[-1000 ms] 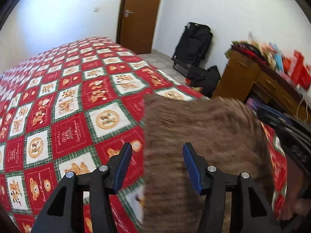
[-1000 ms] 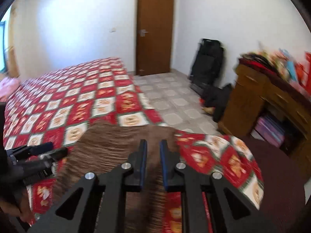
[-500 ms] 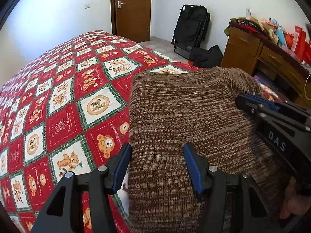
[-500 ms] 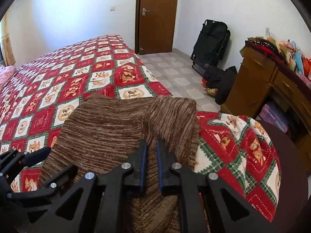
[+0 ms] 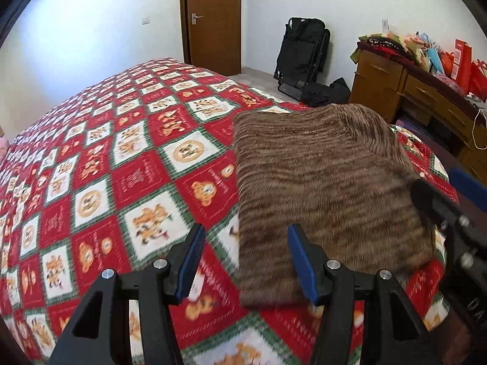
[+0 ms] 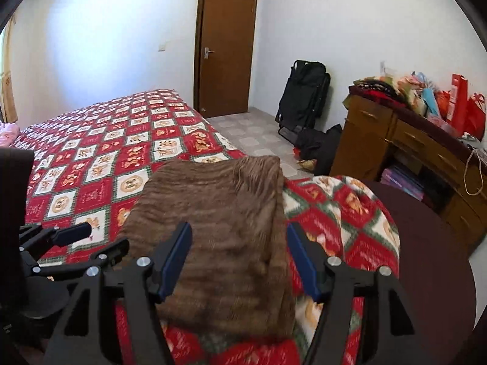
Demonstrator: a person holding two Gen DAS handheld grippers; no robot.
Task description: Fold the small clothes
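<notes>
Left wrist view: the brown knitted garment (image 5: pixel 322 182) lies folded flat on the bed (image 5: pixel 121 164), which is covered by a red, green and white patterned quilt. The left gripper (image 5: pixel 243 261) hovers at the garment's near left corner, jaws spread, nothing pinched; one blue pad is over the quilt beside the garment, the other over the garment's near edge. The right gripper (image 5: pixel 447 194) is at the garment's right edge. Beyond the garment's far end stand a wooden dresser (image 5: pixel 420 97) and a black folded chair (image 5: pixel 304 51).

Right wrist view: the garment (image 6: pixel 219 222) lies near the bed's corner. The right gripper (image 6: pixel 240 258) is over the garment's near end, jaws opening, fabric beneath and between them but not clamped. The left gripper (image 6: pixel 100 240) is just beside the garment's left edge, jaws apart.
</notes>
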